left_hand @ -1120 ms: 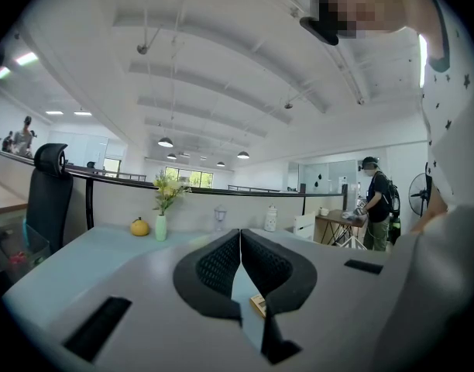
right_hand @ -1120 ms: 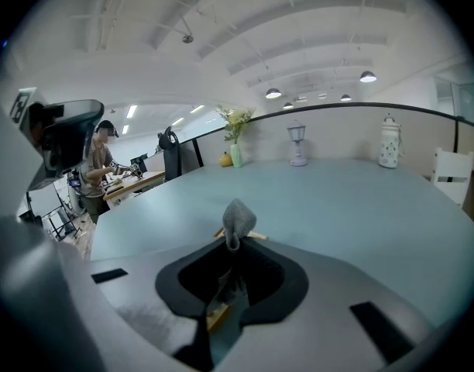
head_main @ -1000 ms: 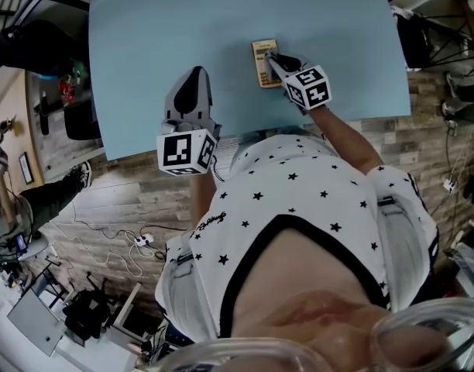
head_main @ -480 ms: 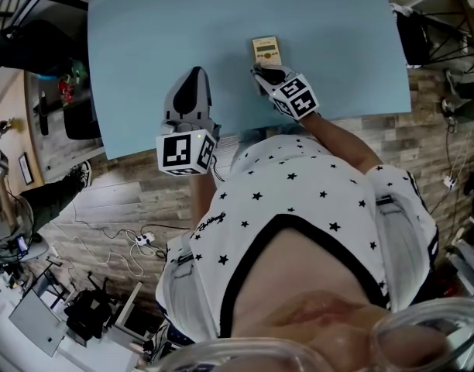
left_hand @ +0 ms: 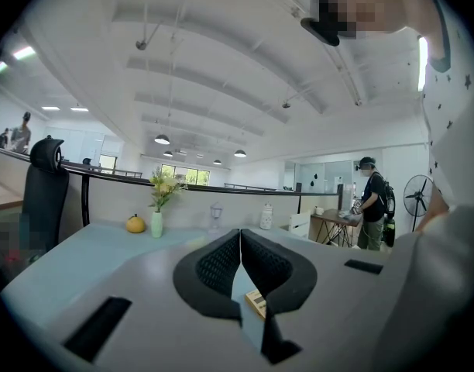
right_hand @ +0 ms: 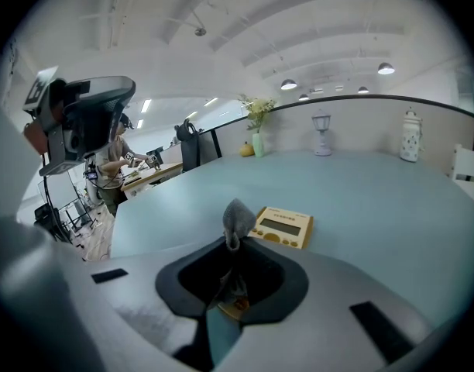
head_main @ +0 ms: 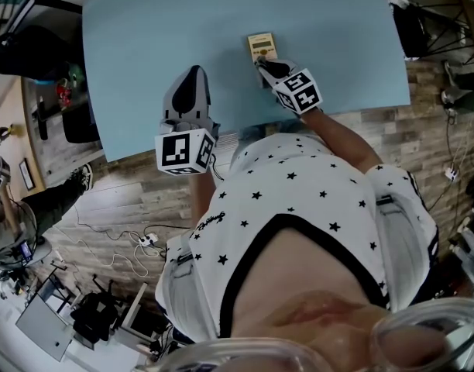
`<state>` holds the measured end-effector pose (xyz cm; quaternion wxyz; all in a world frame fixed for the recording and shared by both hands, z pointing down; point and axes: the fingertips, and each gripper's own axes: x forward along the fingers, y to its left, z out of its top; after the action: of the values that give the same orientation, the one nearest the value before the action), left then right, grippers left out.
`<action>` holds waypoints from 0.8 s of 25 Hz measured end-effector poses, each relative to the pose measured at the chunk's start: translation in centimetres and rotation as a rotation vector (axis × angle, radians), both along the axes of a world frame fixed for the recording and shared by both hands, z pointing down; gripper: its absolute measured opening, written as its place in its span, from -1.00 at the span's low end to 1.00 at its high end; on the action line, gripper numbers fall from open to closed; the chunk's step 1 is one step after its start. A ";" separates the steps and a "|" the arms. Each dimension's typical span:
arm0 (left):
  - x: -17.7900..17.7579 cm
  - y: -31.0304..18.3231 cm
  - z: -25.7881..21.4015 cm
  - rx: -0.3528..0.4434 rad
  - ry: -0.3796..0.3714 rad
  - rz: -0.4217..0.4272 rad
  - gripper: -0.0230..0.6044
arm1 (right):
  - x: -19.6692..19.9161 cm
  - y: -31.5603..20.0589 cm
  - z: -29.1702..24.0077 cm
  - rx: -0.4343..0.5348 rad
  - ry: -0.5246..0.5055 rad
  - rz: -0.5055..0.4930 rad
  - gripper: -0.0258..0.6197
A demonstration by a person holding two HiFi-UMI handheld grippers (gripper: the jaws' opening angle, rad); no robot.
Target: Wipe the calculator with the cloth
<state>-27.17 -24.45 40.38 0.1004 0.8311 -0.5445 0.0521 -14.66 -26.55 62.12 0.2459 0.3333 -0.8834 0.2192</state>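
While the left gripper (head_main: 194, 76) points away from the person over the near part of the light blue table (head_main: 144, 29), its jaws are pressed together with nothing between them. To its right, a cream calculator (head_main: 262, 46) with a small screen lies flat on the table. Just on the person's side of it is the right gripper (head_main: 266, 68), jaws pinching a small grey cloth (right_hand: 237, 217) whose tuft pokes up past the tips. Whether the cloth touches the calculator cannot be made out.
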 end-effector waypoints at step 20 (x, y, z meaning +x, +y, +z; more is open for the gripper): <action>4.0 -2.2 -0.3 0.007 -0.004 0.110 -0.83 | 5.5 -0.8 0.7 -0.010 0.018 0.137 -0.79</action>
<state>-23.14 -26.60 40.11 0.0932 0.8600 -0.4984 0.0572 -9.13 -27.33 62.86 0.2401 0.3937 -0.8552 0.2367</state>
